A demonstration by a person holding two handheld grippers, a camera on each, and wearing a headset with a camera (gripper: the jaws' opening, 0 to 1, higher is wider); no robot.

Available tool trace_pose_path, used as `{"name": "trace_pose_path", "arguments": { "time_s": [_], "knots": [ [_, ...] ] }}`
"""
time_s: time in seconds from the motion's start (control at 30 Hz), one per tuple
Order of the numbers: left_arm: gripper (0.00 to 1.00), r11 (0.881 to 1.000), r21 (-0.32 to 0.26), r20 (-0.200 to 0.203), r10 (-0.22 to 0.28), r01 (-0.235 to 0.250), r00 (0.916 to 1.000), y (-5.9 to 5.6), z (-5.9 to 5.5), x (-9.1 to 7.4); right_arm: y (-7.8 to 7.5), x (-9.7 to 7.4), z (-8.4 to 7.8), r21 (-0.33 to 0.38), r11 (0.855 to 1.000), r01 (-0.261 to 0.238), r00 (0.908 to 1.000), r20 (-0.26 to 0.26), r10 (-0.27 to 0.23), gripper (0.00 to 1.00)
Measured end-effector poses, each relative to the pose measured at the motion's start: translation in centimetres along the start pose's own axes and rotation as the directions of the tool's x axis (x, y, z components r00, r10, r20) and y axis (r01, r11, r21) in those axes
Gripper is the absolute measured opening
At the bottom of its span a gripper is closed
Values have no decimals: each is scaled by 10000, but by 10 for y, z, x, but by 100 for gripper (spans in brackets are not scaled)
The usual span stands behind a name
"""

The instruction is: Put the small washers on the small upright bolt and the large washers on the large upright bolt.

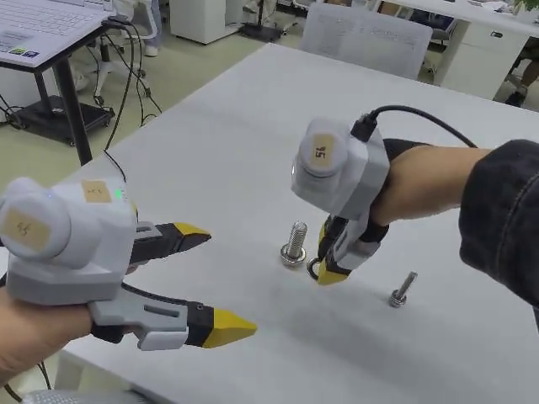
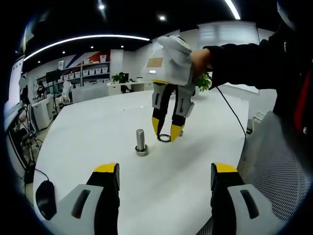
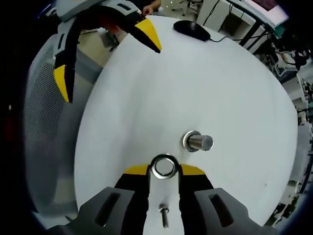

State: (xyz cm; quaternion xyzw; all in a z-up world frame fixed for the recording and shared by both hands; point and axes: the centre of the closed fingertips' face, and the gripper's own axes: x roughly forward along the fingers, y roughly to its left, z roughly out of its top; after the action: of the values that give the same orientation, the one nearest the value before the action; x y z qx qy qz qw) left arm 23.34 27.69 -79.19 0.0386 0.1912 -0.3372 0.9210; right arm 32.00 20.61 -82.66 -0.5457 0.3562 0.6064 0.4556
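Observation:
The large upright bolt (image 1: 295,242) (image 2: 141,142) (image 3: 198,142) stands mid-table on the white table (image 1: 253,151). To its right stands the small upright bolt (image 1: 402,289) (image 3: 164,215). My right gripper (image 1: 324,271) (image 2: 166,131) (image 3: 164,171) points down just right of the large bolt. It is shut on a large washer (image 1: 312,271) (image 2: 164,138) (image 3: 152,167), a metal ring held low over the table. My left gripper (image 1: 215,278) (image 2: 165,171) hovers open at the near left with nothing between its yellow-tipped fingers (image 3: 146,32).
A black mouse (image 3: 190,29) lies near the table's edge. A laptop (image 1: 42,25) on a stand is off the table's far left. A grey mesh chair (image 1: 366,38) stands at the far side.

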Motion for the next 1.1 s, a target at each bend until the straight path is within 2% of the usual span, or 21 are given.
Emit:
{"name": "trace_pose_path", "arguments": {
  "time_s": [0.4, 0.67, 0.97, 1.1],
  "knots": [
    [76, 10000, 11, -9, -34, 34, 10000, 0, 2, 3, -15, -26, 5, -175, 9989, 428, 9989, 181, -425, 23],
    [76, 10000, 11, -17, -34, 34, 10000, 0, 1, 4, -28, -39, 18, -422, 9962, 762, 9968, 290, -750, 23],
    [76, 10000, -54, -50, 34, -34, 10000, 1, -1, 3, -43, -41, 32, -686, 9939, 860, 9959, 348, -838, 23],
    [76, 10000, -68, -68, 57, -58, 10000, 2, -2, 2, -44, -36, 37, -796, 9936, 795, 9964, 358, -769, 23]
  ]
}}
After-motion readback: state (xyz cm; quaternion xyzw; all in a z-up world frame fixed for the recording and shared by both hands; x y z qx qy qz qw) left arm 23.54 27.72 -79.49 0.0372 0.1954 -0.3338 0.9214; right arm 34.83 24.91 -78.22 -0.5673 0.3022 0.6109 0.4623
